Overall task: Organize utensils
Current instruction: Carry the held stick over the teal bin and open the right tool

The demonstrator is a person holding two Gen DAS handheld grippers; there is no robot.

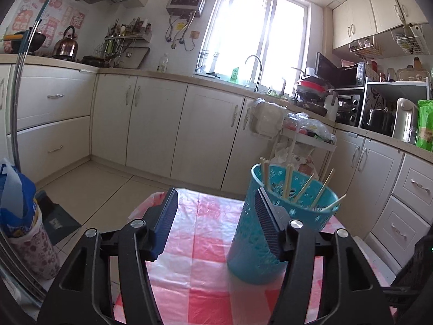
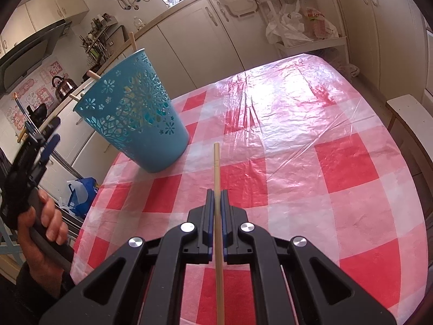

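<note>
On the checked surface (image 2: 311, 140) stands one blue perforated basket (image 2: 135, 113), and the right gripper (image 2: 216, 197) is closed on a single wooden chopstick (image 2: 217, 170), which runs between its pads and sticks out ahead with its free end pointing past the basket's foot. The left gripper (image 1: 216, 211) hangs with its jaws apart and nothing between them, the basket (image 1: 273, 233) just beyond its right finger; in the right wrist view this gripper (image 2: 47, 138), held by the person's hand (image 2: 40, 224), is off the surface's edge, beside the basket and apart from it. The step in hand looks to be dropping the held chopstick into the basket with the rest. To do that well, the right hand would need to lift so the stick's tip clears the rim, tilt it more upright, bring the tip over the open mouth and not against the patterned wall, whose cut-outs could catch it, and release only once the lower end is well inside, since the light basket might tip if it is nudged. Counted from the left wrist view, about six chopsticks (image 1: 303, 189) already lean inside the basket, though overlap makes that uncertain. No other loose utensil shows on the surface.
</note>
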